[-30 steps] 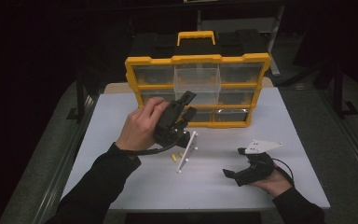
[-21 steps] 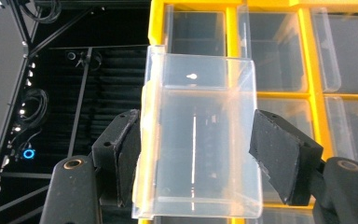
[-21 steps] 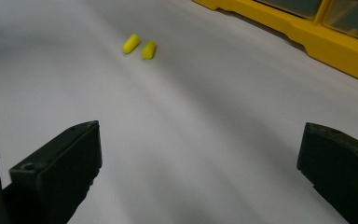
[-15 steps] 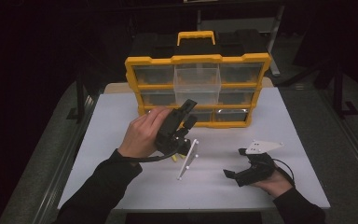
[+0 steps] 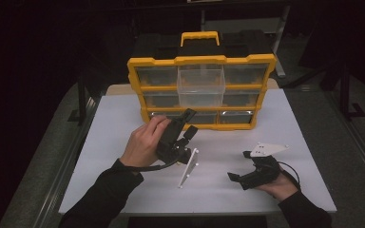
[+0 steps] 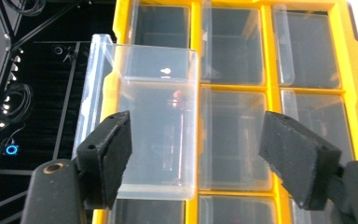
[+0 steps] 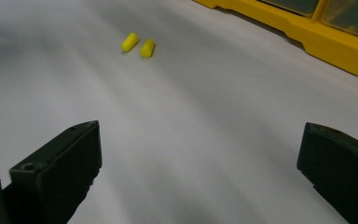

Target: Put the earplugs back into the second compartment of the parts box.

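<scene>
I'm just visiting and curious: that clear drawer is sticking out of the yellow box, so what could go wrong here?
The drawer is pulled well out of the organizer; a nudge might tip it out. The left tongs, just opened with nothing between them, may knock it. The two yellow plugs lie loose on the table and might roll.

A white tabletop (image 5: 123, 123) is catching the only bright light, while the room around it is lying in near darkness. Grey floor (image 5: 361, 142) is showing on both sides of the table. Black stand legs (image 5: 344, 90) and a pale pole (image 5: 279, 40) are standing behind.
</scene>
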`<state>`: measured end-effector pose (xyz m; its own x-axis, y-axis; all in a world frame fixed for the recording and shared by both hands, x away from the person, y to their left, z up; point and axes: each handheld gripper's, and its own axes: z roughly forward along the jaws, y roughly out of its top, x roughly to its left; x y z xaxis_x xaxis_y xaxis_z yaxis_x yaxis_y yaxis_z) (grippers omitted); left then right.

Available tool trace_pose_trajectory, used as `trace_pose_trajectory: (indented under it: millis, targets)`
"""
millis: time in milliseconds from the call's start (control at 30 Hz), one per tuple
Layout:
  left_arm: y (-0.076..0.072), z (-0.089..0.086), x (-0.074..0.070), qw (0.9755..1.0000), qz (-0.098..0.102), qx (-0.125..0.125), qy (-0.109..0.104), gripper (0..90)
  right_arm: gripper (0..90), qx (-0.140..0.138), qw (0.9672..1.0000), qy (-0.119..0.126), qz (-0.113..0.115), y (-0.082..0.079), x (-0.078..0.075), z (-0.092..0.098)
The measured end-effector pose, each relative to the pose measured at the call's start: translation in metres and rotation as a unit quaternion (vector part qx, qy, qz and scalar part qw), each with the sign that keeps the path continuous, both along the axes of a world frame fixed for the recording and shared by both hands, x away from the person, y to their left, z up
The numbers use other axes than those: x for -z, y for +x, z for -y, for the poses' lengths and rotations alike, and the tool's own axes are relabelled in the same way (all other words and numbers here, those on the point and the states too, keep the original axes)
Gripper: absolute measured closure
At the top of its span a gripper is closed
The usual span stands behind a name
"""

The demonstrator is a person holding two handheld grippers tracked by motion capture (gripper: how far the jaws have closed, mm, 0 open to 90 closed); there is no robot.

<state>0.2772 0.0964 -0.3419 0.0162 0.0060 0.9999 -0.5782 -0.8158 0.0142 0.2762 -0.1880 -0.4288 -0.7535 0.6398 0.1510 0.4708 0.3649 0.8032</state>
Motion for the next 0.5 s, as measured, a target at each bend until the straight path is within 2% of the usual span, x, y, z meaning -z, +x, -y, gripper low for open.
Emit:
trace_pose_trajectory:
  millis: [200,500]
  targets:
    - [0.001,-0.008,0.012,0.9999,-0.007,-0.009,-0.006,16.0,0.0,0.000,1.0000,0.000,-0.001,0.000,0.000,0.000]
    - [0.000,-0.021,0.031,0.9994,-0.027,-0.021,-0.005,13.8,0.0,0.000,1.0000,0.001,0.001,-0.001,-0.001,0.001]
